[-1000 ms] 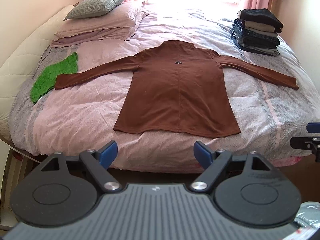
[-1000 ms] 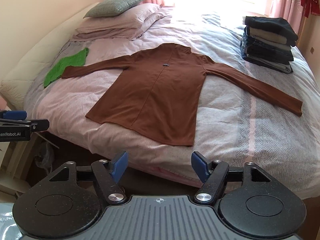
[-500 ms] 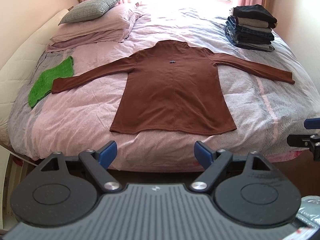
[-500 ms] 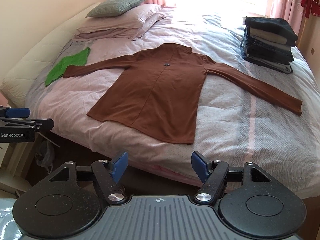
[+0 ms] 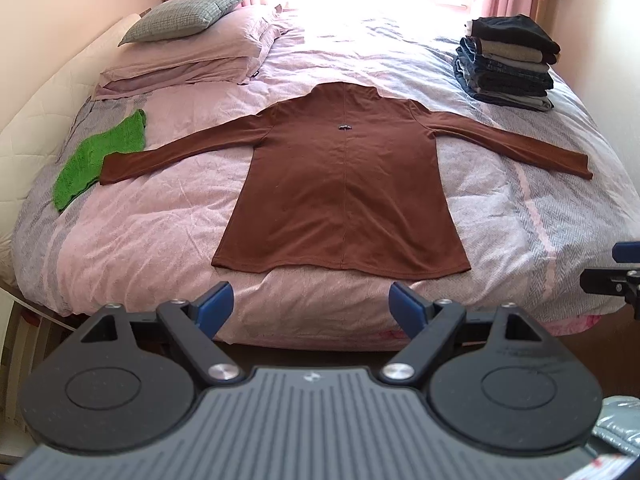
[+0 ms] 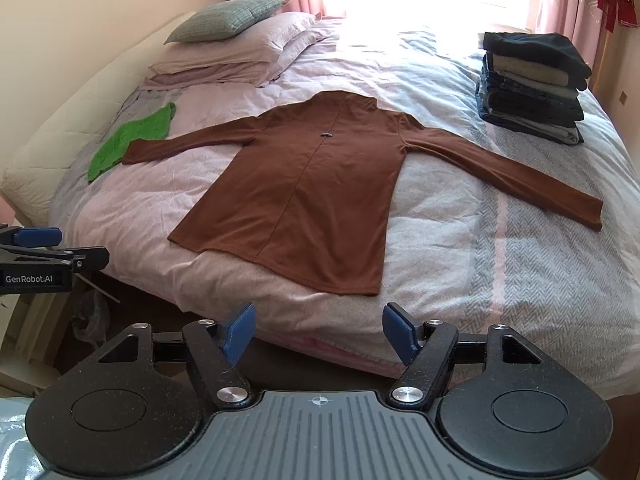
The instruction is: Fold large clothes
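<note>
Two grippers hang short of the bed's [image 5: 132,248] near edge, both empty. Taking the brown long-sleeved top [image 5: 344,196] as the landmark and going left to right: off its left cuff a green cloth [image 5: 100,156] lies on the cover, the cuff touching or overlapping its edge. Behind and left of the top, pink pillows [image 5: 192,60] are stacked with a grey checked cushion [image 5: 188,16] on them. The top itself lies flat in the middle of the bed, sleeves stretched out to both sides, hem toward the near edge, collar toward the window. In front of its hem, below the mattress edge, the left gripper [image 5: 312,307] has its blue-padded fingers spread wide, holding nothing. Behind the right sleeve sits a pile of folded clothes [image 5: 508,64]. The right gripper [image 6: 318,334], in front of the hem's right corner, is likewise spread and empty.
</note>
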The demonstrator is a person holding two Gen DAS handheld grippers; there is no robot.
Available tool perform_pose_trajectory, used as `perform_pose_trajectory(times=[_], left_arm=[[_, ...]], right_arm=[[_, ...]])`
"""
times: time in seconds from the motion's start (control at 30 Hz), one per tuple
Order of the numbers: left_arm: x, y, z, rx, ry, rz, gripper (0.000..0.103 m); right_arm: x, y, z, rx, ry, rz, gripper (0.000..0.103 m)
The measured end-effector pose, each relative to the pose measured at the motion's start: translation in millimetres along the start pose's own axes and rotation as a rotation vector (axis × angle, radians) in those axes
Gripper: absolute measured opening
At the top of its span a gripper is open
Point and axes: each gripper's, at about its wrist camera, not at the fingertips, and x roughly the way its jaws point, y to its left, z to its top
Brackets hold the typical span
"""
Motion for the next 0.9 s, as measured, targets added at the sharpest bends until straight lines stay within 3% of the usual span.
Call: perform_pose_trajectory(times=[0.23, 0.47, 0.67, 0.9], left_arm=[[28, 18, 18, -0.095, -0.012, -0.030, 0.082], [76, 73, 42, -0.249, -0.012, -0.029, 0.082], [142, 162, 79, -0.381, -0.013, -0.039, 0.082], [243, 293, 133, -0.585, -0.035, -0.046, 0.082]], right_arm=[[15, -22, 17, 0.035, 0.009, -0.010, 0.067], [63, -36, 62, 0.100, 0.035, -0.027, 0.067], [121, -18, 118, 0.151, 0.030, -0.072, 0.067], [183, -11, 189, 0.339, 0.003, -0.231, 0.067]])
